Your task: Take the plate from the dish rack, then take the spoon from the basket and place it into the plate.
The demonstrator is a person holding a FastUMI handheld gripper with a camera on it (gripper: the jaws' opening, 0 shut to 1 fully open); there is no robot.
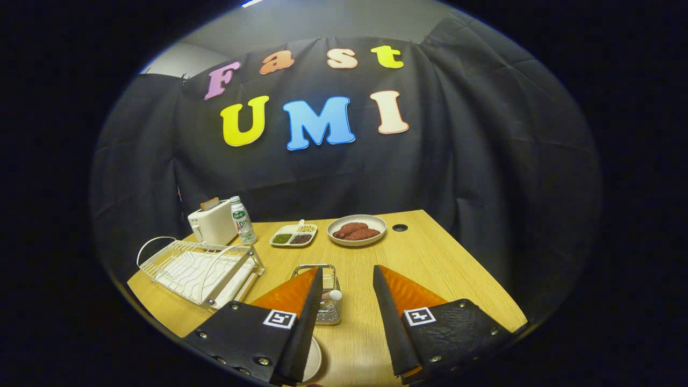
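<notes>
My gripper (348,274) is open above the wooden table (430,258), with nothing between its fingers. Partly behind the left finger (301,301) stands a small wire basket (329,307). The spoon's (333,295) pale rounded end sticks out of the basket just beside that finger. A white plate (313,361) lies on the table under the left finger, only its edge showing. The white wire dish rack (200,267) stands to the left of the fingers, with no plate in it.
Beyond the fingers are a round plate of brown food (357,230), a divided tray of beans (293,235), a white toaster (213,222) and a small bottle (242,220). A cable hole (399,227) sits near the table's far edge.
</notes>
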